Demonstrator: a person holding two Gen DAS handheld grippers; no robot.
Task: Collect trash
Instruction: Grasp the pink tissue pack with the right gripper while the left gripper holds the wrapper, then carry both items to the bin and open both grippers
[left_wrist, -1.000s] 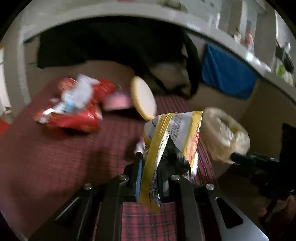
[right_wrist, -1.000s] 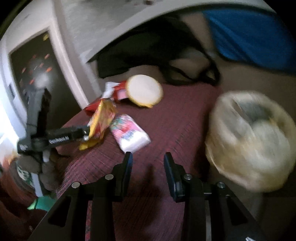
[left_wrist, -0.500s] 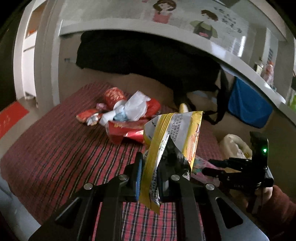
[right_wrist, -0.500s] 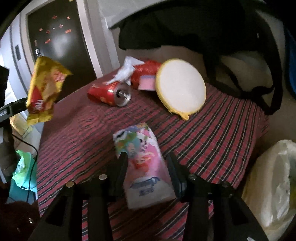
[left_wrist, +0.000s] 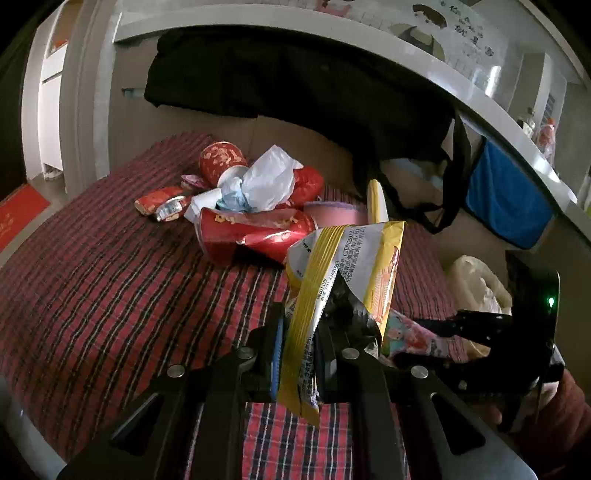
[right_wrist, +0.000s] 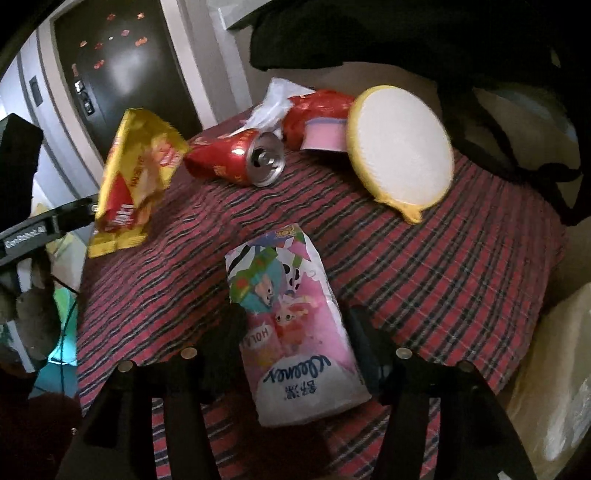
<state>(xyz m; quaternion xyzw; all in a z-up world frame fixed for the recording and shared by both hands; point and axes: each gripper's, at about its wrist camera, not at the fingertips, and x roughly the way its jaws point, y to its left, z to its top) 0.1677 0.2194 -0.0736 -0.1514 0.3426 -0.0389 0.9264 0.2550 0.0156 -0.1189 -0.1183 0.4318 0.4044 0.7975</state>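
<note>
My left gripper (left_wrist: 299, 325) is shut on a yellow snack wrapper (left_wrist: 347, 266), held above the red plaid table; the wrapper also shows in the right wrist view (right_wrist: 136, 181). My right gripper (right_wrist: 295, 321) is open, its fingers on either side of a pink tissue pack (right_wrist: 295, 325) lying on the table, and it also shows in the left wrist view (left_wrist: 424, 328). A crushed red can (right_wrist: 240, 158), a red cup (left_wrist: 221, 158) and white plastic (left_wrist: 266, 181) lie in a pile farther back.
A round yellow-rimmed lid (right_wrist: 399, 147) leans on a pink container (right_wrist: 325, 136). A pale plastic bag (right_wrist: 554, 369) sits off the table's right edge. A black bag (left_wrist: 314, 85) hangs behind the table. A blue cloth (left_wrist: 506, 206) hangs at the right.
My right gripper has swung from the plastic bag to the tissue pack and now straddles it. My left gripper has lifted and drawn back with the yellow wrapper.
</note>
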